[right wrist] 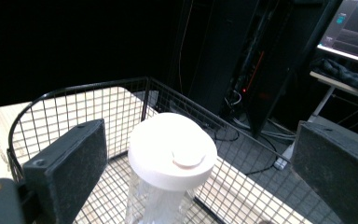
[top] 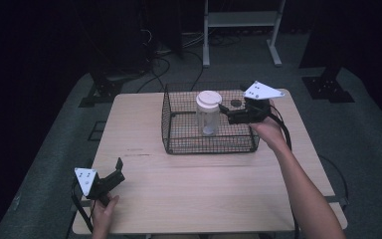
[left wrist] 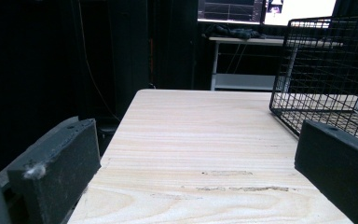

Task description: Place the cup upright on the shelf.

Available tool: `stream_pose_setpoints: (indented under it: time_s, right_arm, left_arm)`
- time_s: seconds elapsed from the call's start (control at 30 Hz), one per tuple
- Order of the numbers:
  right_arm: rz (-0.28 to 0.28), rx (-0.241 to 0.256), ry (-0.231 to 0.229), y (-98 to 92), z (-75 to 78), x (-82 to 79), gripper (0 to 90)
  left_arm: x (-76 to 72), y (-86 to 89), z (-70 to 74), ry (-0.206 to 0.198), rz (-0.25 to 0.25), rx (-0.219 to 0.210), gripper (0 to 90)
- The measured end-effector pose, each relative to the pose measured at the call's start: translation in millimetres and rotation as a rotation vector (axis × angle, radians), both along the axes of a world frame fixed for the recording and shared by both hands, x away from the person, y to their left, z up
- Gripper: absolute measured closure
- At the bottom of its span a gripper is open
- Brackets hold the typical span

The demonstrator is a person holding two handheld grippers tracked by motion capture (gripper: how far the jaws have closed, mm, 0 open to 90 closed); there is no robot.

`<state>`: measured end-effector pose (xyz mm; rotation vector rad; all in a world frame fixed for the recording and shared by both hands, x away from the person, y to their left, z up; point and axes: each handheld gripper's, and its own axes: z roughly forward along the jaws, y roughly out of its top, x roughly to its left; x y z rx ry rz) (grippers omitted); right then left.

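Dark room and black equipment racks are surrounding a pale wooden table, on which a black wire-mesh basket is sitting toward the far side. Standing upright inside that basket is a clear plastic jar with a white screw lid. The right gripper is hovering just beside the lid, over the basket's right part, with its jaws spread wide and nothing between them; in the right gripper view the white lid is lying between and just beyond the two black pads, not touched by either. The step in hand looks like the approach to grasp the jar. Next, the gripper likely needs lowering so the pads straddle the lid or neck, then closing squarely. The left gripper is resting at the table's near left corner, jaws apart, holding nothing.
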<state>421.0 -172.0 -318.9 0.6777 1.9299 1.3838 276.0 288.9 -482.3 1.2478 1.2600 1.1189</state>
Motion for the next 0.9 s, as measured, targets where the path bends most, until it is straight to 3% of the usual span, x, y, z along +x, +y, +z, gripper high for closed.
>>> stream_pose_setpoints:
  time_s: [0.9]
  right_arm:
    - [-0.013, 0.003, 0.024, -26.7, -14.3, -22.5, 3.1]
  left_arm:
    - [0.0, -0.2, 0.0, 0.001, 0.001, 0.005, 0.0]
